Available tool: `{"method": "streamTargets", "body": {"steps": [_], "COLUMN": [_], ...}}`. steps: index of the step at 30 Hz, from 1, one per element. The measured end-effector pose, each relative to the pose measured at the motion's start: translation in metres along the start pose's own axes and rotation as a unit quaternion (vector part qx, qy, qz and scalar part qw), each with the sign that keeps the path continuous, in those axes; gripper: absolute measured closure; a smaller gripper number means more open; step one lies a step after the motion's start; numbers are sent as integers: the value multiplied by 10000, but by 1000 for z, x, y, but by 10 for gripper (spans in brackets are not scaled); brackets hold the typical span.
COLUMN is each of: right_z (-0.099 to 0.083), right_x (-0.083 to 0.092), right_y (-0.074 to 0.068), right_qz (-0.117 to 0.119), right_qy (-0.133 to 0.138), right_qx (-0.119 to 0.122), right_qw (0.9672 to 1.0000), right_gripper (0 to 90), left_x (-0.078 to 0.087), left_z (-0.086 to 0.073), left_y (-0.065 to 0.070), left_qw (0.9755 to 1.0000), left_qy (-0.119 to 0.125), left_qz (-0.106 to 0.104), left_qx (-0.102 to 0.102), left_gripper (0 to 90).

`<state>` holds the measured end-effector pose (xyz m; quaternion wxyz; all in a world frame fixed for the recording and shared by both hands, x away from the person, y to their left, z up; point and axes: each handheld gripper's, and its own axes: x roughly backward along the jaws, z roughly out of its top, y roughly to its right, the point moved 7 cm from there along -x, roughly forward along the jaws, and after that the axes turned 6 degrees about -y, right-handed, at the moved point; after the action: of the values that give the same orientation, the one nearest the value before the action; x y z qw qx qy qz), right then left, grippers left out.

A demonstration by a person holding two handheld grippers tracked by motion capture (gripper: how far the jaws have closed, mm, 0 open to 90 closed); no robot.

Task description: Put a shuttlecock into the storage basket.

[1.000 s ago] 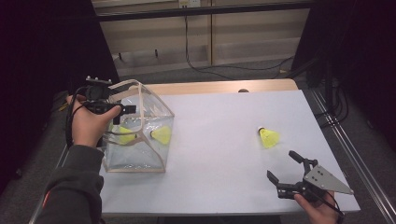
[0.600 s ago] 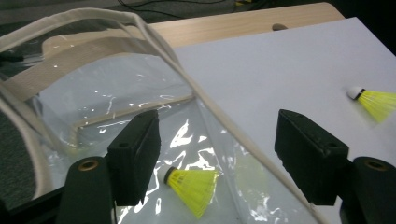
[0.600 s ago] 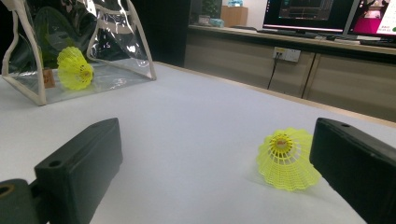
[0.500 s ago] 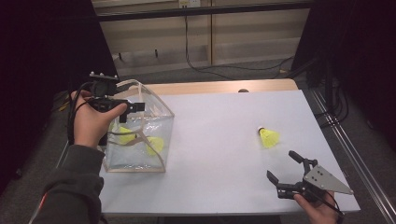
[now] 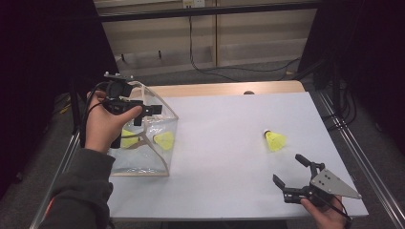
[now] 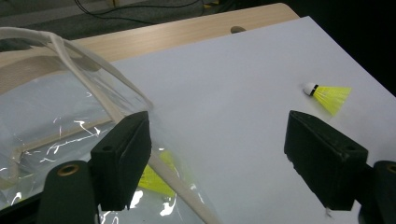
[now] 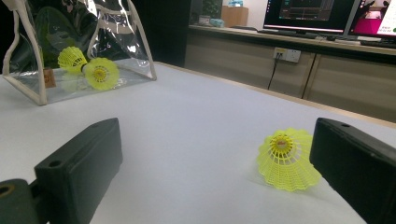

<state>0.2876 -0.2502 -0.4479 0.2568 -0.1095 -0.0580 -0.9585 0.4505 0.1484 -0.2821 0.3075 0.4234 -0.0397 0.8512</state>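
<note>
Since the earlier high view: left gripper point(image 5: 145, 114) a little higher over the clear bag's point(image 5: 160, 164) rim, jaws just opened wider with nothing between them, a second yellow shuttlecock point(image 5: 164, 140) now down inside the bag beside the first point(image 5: 127, 138); right gripper point(image 5: 292, 171) unmoved at the table's point(image 5: 219, 143) near edge, jaws apart and empty, third shuttlecock point(image 5: 274, 140) loose on the white top just beyond it. Left gripper view: jaws spread wide over the bag's pale trim point(image 6: 112, 84), loose shuttlecock point(image 6: 329, 95) well apart. Right gripper view: open jaws, loose shuttlecock point(image 7: 286, 161) just beside the right-hand jaw, bag point(image 7: 135, 46) far off with two shuttlecocks inside
</note>
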Motion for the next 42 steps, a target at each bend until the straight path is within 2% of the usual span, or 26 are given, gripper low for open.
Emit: {"method": "streamTargets", "body": {"steps": [15, 27, 29, 30, 31, 34, 37, 42], "right_z": [0, 0, 0, 0, 0, 0, 0, 0], "right_x": [0, 0, 0, 0, 0, 0, 0, 0], "right_y": [0, 0, 0, 0, 0, 0, 0, 1], "right_qz": [-12, 6, -9, -10, -11, -2, 0, -7], "right_qy": [4, 9, 0, 0, 1, 3, -1, 6], "right_qx": [1, 2, -3, -4, -3, -4, 2, -12], "right_qw": [10000, 10000, 10000, 10000, 10000, 10000, 10000, 10000], "right_gripper": [23, 23, 23, 23, 23, 23, 23, 23], "left_x": [-13, -27, -29, -30, -32, -37, -42, -51], "left_z": [0, -3, -3, -4, -4, -5, -6, -9], "left_y": [25, 43, 46, 47, 48, 51, 54, 58], "left_qw": [9994, 9987, 9984, 9984, 9982, 9983, 9978, 9975], "left_qy": [5, 41, 5, 17, 2, 12, -42, -64], "left_qz": [-192, -336, -351, -378, -381, -397, -443, -485], "left_qx": [-290, -381, -450, -412, -466, -420, -499, -518], "left_gripper": [189, 175, 172, 171, 170, 166, 164, 160]}}
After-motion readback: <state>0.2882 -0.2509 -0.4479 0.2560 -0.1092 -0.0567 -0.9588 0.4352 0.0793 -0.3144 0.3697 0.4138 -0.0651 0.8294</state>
